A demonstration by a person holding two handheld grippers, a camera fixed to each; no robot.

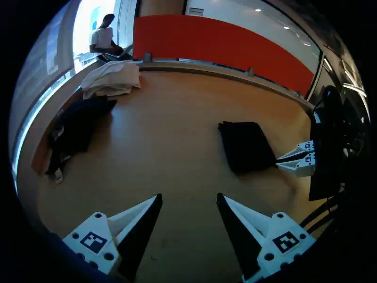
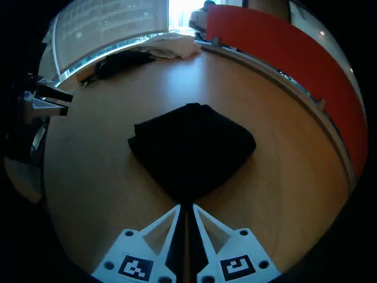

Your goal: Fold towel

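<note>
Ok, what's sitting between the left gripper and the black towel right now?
Nothing but bare wooden table. The left gripper view shows an empty stretch from the open left gripper up to the folded black towel.

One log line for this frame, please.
towel: folded, flat on table | left gripper: open, apart from towel | right gripper: shut, tips at towel edge, grip on cloth unclear

We see a black towel [image 2: 193, 146] on our tan worktop [image 2: 282, 188]; beyond the towel, a red panel [image 2: 292, 52], cream cloths [image 2: 172, 46], a dark bag [image 2: 122, 61].
</note>
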